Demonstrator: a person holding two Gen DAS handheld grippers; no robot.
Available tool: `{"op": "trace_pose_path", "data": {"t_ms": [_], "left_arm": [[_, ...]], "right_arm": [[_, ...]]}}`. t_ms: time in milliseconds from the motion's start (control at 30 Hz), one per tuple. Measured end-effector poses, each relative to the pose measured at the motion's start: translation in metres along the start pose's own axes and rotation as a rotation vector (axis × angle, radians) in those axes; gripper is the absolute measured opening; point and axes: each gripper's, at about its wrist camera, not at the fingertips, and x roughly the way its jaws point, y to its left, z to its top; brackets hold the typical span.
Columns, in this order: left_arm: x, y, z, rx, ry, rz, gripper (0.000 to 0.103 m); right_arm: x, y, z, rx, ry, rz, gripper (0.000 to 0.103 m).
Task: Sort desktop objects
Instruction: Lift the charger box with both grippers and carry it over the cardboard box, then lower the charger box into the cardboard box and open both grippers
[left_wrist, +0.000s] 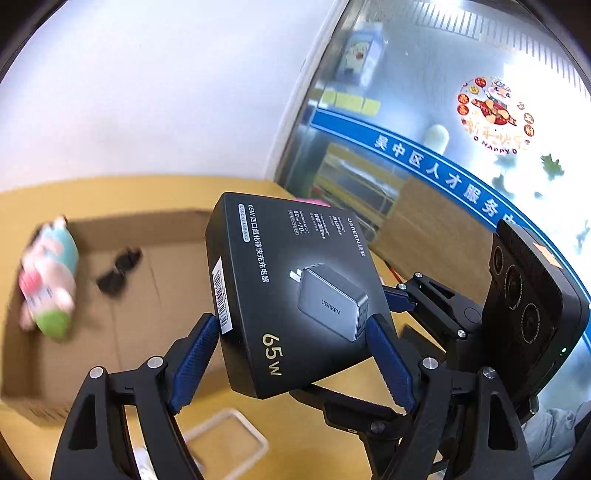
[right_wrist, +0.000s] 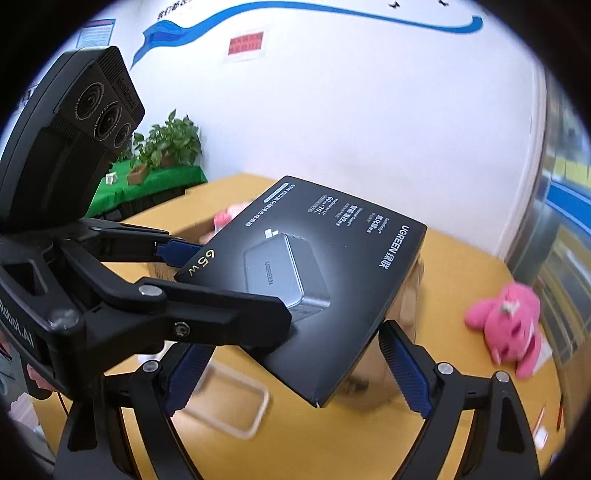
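Black UGREEN charger box (left_wrist: 295, 291) pinched between both: left hand-held gripper (left_wrist: 295, 354) clamped on its near edges, right hand-held gripper (right_wrist: 295, 373) clamped on an adjoining corner. Raised above yellow tabletop (left_wrist: 306, 435). Beyond left gripper, open cardboard box (left_wrist: 129, 317) with plush toy (left_wrist: 50, 277). Right of right gripper, pink plush (right_wrist: 511, 328).

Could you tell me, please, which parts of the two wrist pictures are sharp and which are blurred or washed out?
Left wrist view: the charger box is sharp, the plush toy in the carton is smeared, and the window glares white. Right wrist view: the box is sharp, the pink toy and clear tray are soft, and the edges bend and darken.
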Motion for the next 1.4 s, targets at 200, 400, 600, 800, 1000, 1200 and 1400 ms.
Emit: {"op": "trace_pose_path", "data": {"t_ms": [200, 400, 600, 800, 1000, 1200, 1400], "left_arm": [[-0.003, 0.022, 0.055, 0.045, -0.055, 0.033, 0.085], [0.011, 0.051, 0.103, 0.068, -0.086, 0.052, 0.085], [0.048, 0.089, 0.135, 0.043, -0.075, 0.070, 0.085], [0.107, 0.132, 0.151, -0.004, 0.002, 0.077, 0.085], [0.171, 0.171, 0.144, -0.068, 0.106, 0.078, 0.085], [0.228, 0.208, 0.121, -0.161, 0.207, 0.075, 0.085], [0.261, 0.225, 0.101, -0.234, 0.293, 0.060, 0.085]], "right_arm": [[0.022, -0.017, 0.053, -0.011, -0.050, 0.023, 0.089], [0.050, -0.037, 0.093, -0.019, -0.082, 0.028, 0.089], [0.097, -0.061, 0.116, -0.008, -0.050, 0.055, 0.089], [0.155, -0.091, 0.112, 0.034, 0.016, 0.095, 0.089], [0.215, -0.124, 0.088, 0.137, 0.103, 0.152, 0.089], [0.276, -0.144, 0.059, 0.241, 0.260, 0.190, 0.090], [0.310, -0.152, 0.033, 0.302, 0.388, 0.194, 0.090]]}}
